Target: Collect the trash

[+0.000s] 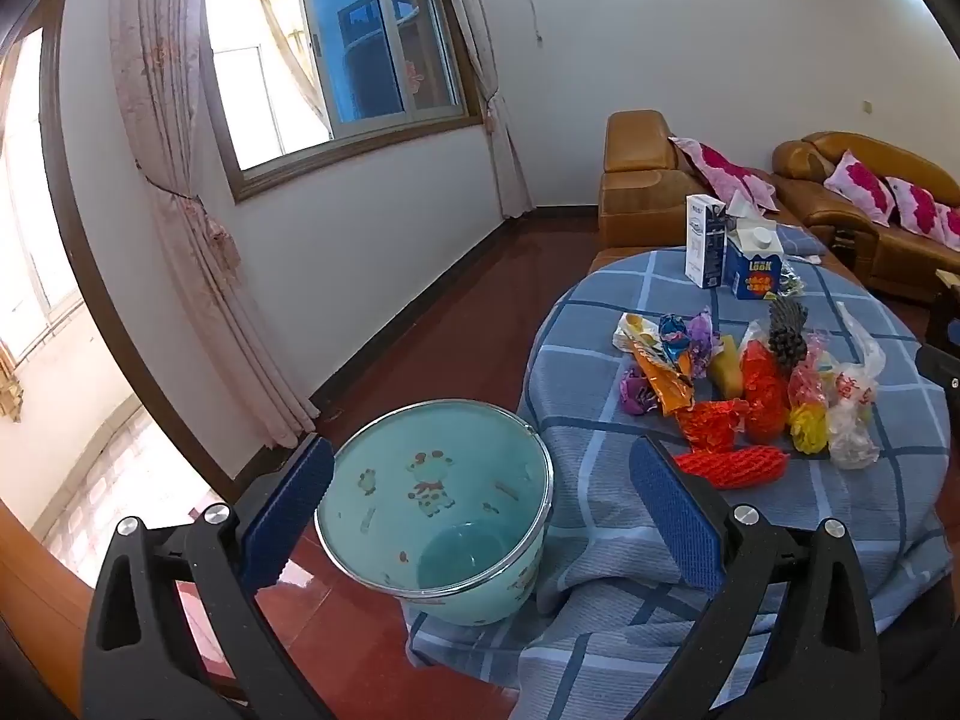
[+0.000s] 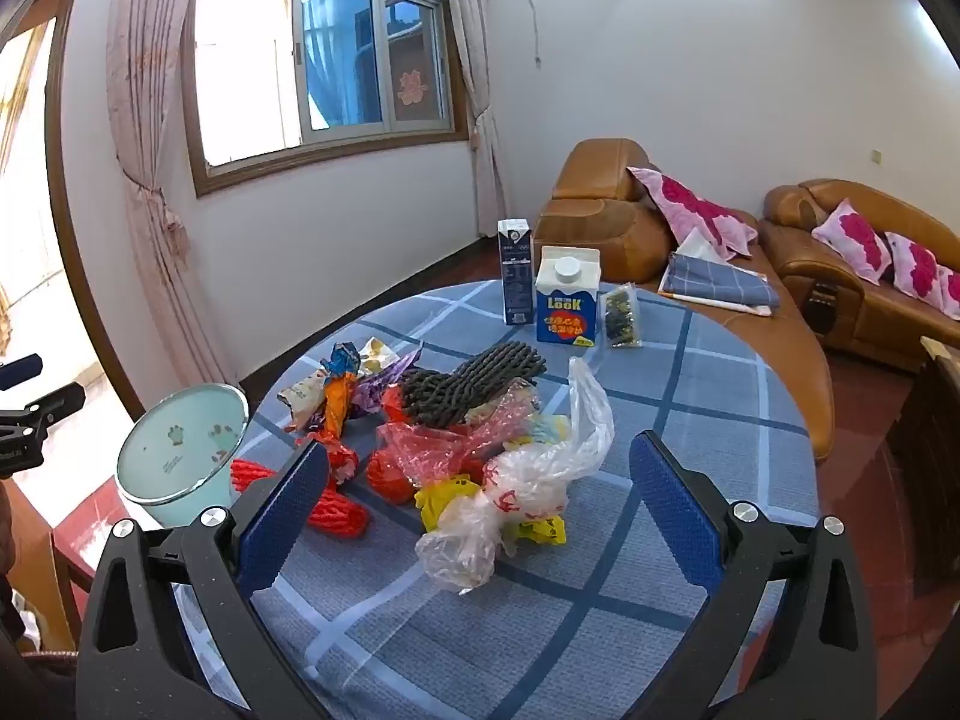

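A pile of trash lies on the round table with the blue checked cloth (image 2: 690,420): a clear plastic bag (image 2: 516,492), red foam nets (image 2: 336,510), a black foam net (image 2: 468,384), yellow scraps (image 2: 444,495) and candy wrappers (image 2: 336,390). The pile also shows in the left wrist view (image 1: 762,396). A mint-green bin (image 1: 432,504) stands at the table's left edge, also seen in the right wrist view (image 2: 180,456). My left gripper (image 1: 480,516) is open, its jaws either side of the bin's mouth. My right gripper (image 2: 480,510) is open above the clear bag.
Two cartons (image 2: 564,300) (image 2: 516,276) and a small snack packet (image 2: 621,315) stand at the table's far side. Brown leather sofas with pink cushions (image 2: 840,252) lie behind. A folded blue cloth (image 2: 714,285) rests on a low table. The floor is red wood (image 1: 456,312).
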